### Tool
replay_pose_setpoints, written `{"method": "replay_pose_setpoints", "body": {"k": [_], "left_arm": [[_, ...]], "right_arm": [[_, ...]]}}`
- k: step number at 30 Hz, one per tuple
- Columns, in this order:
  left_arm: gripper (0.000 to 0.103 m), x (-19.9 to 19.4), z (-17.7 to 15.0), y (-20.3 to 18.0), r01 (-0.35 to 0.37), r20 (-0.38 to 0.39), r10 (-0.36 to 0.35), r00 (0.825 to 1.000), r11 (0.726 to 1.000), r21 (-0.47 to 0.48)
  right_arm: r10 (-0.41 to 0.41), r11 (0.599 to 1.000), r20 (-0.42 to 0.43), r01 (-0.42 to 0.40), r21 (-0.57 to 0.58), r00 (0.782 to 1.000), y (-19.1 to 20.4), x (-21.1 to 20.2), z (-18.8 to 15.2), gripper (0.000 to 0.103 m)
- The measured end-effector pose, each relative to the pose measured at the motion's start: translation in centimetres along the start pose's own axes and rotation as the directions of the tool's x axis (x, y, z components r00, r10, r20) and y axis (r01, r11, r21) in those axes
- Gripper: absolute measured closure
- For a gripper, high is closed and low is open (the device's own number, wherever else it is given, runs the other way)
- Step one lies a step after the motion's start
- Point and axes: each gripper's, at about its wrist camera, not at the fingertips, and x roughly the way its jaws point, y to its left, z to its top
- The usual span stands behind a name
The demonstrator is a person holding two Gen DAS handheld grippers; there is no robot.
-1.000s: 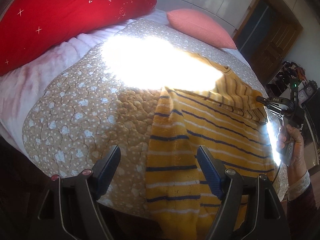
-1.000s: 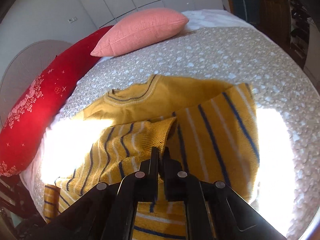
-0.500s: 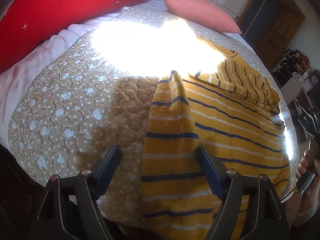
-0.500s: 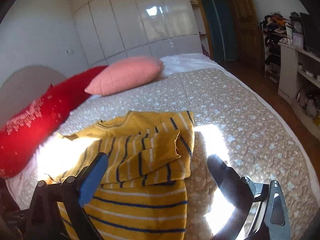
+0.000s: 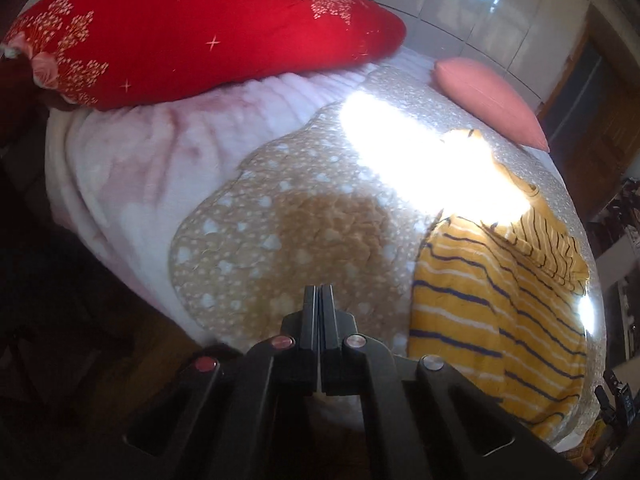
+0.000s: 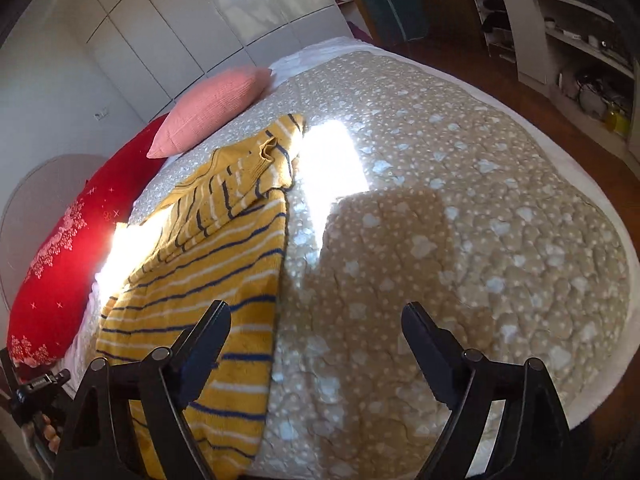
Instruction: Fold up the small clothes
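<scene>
A yellow sweater with blue and white stripes [image 5: 496, 304] lies on the beige dotted quilt [image 5: 280, 248], with one sleeve folded across its upper part. It also shows in the right wrist view [image 6: 208, 280]. My left gripper [image 5: 319, 294] is shut and empty, above the quilt to the left of the sweater. My right gripper [image 6: 316, 328] is open and empty, above the sweater's right edge near the hem.
A red pillow [image 5: 192, 28] and a pink cushion [image 5: 488, 100] lie at the head of the bed. A pale blanket [image 5: 132, 160] hangs off the left side. Shelves with clutter [image 6: 580, 60] stand beyond the bed's right side. Bright sun patches cross the quilt.
My left gripper has shut and swung left, off the sweater. My right gripper let go of the folded sleeve, opened, and drew back toward the hem.
</scene>
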Motion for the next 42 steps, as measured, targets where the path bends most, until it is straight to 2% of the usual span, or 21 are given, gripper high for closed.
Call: {"method": "replay_pose_setpoints", "body": {"k": [2,3,4,6,7,11,15,17,19,21,25,27,30,32,33,34,35,36,37,41,42], "left_arm": [[0.101,-0.8,-0.8,1.1,0.011,0.001,-0.011,1.0,1.0,0.002],[0.093,-1.2,-1.2,1.4,0.01,0.006,-0.011,1.0,1.0,0.011],[0.075,-1.3,-1.5,1.5,0.011,0.01,-0.011,1.0,1.0,0.017],[0.051,-1.6,-2.0,1.4,0.04,0.025,-0.041,0.999,0.999,0.009],[0.047,-1.6,-2.1,1.1,0.067,0.029,-0.067,0.997,0.998,0.003],[0.047,-0.8,-2.4,-1.0,0.13,0.002,-0.13,0.992,0.991,0.022],[0.047,0.5,-3.2,-3.5,0.169,-0.04,-0.168,0.985,0.985,0.039],[0.047,0.8,-3.8,-4.4,0.187,-0.062,-0.185,0.981,0.981,0.04],[0.045,0.8,-4.2,-5.1,0.198,-0.071,-0.194,0.978,0.979,0.054],[0.04,0.7,-4.5,-5.5,0.195,-0.069,-0.189,0.979,0.978,0.078],[0.039,1.5,-4.6,-5.0,0.21,-0.086,-0.204,0.975,0.976,0.065],[0.039,2.3,-4.7,-4.8,0.243,-0.112,-0.237,0.965,0.969,0.038],[0.039,3.5,-5.1,-4.9,0.293,-0.156,-0.288,0.945,0.956,0.015],[0.039,4.3,-5.5,-5.2,0.305,-0.183,-0.299,0.936,0.952,0.007],[0.039,4.6,-5.7,-5.3,0.309,-0.194,-0.302,0.933,0.951,0.005],[0.047,4.7,-5.9,-5.4,0.313,-0.201,-0.306,0.93,0.95,0.003],[0.057,4.9,-6.0,-5.6,0.313,-0.207,-0.305,0.929,0.95,0.005],[0.08,5.0,-6.2,-5.8,0.304,-0.216,-0.294,0.931,0.953,0.015],[0.083,5.0,-6.4,-5.9,0.299,-0.215,-0.286,0.934,0.954,0.026],[0.082,4.8,-6.7,-6.1,0.331,-0.2,-0.319,0.927,0.943,0.033],[0.075,4.8,-6.8,-6.3,0.341,-0.198,-0.328,0.924,0.94,0.033]], "right_arm": [[-0.002,0.999,-0.011,0.002,-0.037,1.0,0.5,-0.4,-0.7,0.012],[-0.008,0.999,-0.023,0.007,-0.053,1.0,0.8,-0.3,-1.2,0.012],[-0.013,0.998,-0.039,0.01,-0.062,0.999,0.9,-0.1,-1.6,0.012],[-0.011,0.998,-0.082,0.006,-0.057,0.997,0.9,0.5,-2.6,0.012],[-0.009,0.999,-0.103,0.003,-0.051,0.995,0.9,0.7,-3.1,0.012],[0.015,0.997,-0.129,-0.024,-0.073,0.992,2.2,0.6,-4.2,0.012],[0.051,0.987,-0.154,-0.074,-0.141,0.987,5.6,0.9,-4.8,0.011],[-0.026,0.98,-0.167,-0.008,-0.199,0.986,7.3,1.6,-5.5,0.011],[-0.096,0.977,-0.134,0.068,-0.2,0.986,7.3,1.7,-6.1,0.011],[-0.057,0.986,-0.142,0.034,-0.163,0.988,6.3,1.8,-6.7,0.011],[0.044,0.988,-0.183,-0.07,-0.14,0.982,5.9,1.9,-7.3,0.01],[0.086,0.982,-0.198,-0.117,-0.15,0.976,6.6,2.2,-7.5,0.01],[0.107,0.972,-0.202,-0.146,-0.187,0.974,8.4,2.9,-7.9,0.01],[0.115,0.965,-0.201,-0.157,-0.21,0.973,9.5,3.3,-8.1,0.016],[0.12,0.961,-0.207,-0.166,-0.223,0.971,9.9,3.5,-8.1,0.033],[0.124,0.958,-0.217,-0.174,-0.227,0.968,10.3,3.6,-7.9,0.054],[0.147,0.957,-0.226,-0.196,-0.214,0.963,10.2,3.6,-7.8,0.059],[0.179,0.956,-0.23,-0.224,-0.188,0.957,9.9,3.4,-7.6,0.062],[0.203,0.957,-0.232,-0.243,-0.16,0.951,9.4,3.2,-7.4,0.064],[0.233,0.963,-0.257,-0.259,-0.07,0.938,7.0,3.2,-7.5,0.065],[0.242,0.962,-0.265,-0.266,-0.058,0.933,6.6,3.2,-7.8,0.064]]}}
